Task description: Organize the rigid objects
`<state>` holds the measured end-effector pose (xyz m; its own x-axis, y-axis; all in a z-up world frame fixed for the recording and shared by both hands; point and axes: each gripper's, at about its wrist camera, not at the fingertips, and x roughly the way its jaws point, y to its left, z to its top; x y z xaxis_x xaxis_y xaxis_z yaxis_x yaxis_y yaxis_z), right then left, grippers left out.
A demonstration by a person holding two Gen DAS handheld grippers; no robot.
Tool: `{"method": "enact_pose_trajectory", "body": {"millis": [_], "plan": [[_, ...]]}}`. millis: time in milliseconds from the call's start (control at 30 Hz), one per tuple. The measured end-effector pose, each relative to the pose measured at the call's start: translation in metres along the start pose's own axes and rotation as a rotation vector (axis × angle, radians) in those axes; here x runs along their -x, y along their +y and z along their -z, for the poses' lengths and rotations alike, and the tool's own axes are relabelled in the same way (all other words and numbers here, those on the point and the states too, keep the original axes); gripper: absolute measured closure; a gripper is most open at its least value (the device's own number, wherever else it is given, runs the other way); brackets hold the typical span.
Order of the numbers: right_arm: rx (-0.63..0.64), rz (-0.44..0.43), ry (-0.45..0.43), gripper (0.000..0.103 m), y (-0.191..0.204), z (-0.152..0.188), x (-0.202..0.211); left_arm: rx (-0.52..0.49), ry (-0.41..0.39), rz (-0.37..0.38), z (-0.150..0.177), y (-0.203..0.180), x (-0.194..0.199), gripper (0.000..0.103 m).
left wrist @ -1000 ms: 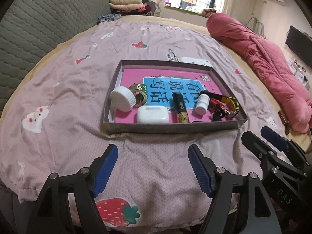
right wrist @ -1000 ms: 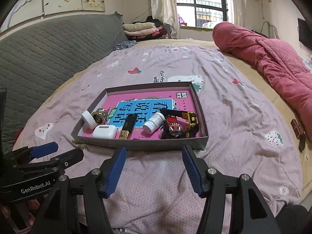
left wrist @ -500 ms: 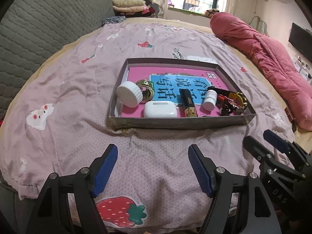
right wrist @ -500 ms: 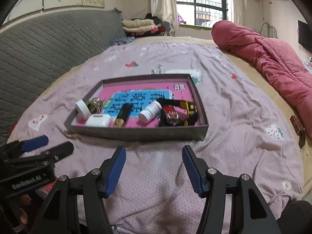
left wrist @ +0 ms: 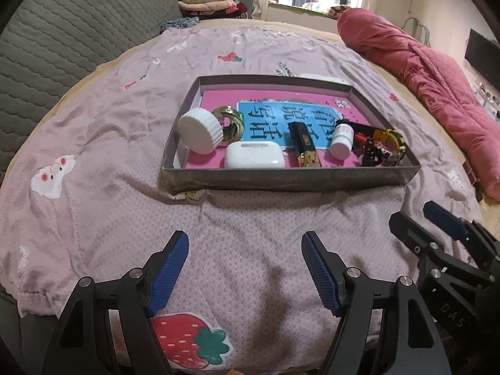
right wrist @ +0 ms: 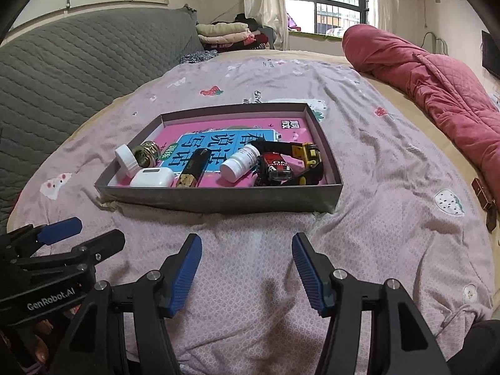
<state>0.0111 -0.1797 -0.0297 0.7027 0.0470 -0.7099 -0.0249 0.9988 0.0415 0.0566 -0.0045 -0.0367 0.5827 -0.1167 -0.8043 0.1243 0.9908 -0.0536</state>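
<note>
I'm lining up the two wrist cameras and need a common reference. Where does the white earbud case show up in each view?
Left wrist view: the white earbud case lies inside the box, centre-left by its near wall, right of the white cap.
Right wrist view: the case sits in the box's near-left corner, left of centre.
Shared landmark: the black and gold lighter lies just right of the case in both.
</note>
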Motion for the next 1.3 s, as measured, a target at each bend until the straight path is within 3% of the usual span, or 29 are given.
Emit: {"method": "enact_pose_trajectory", "body": {"millis": [1300], "plan": [[-0.005,0.006,0.019,0.043,-0.0011,0.0039,-0.0044,0.019,0.021,-0.006,0.0011,0.0038,-0.0086,0.027]]}}
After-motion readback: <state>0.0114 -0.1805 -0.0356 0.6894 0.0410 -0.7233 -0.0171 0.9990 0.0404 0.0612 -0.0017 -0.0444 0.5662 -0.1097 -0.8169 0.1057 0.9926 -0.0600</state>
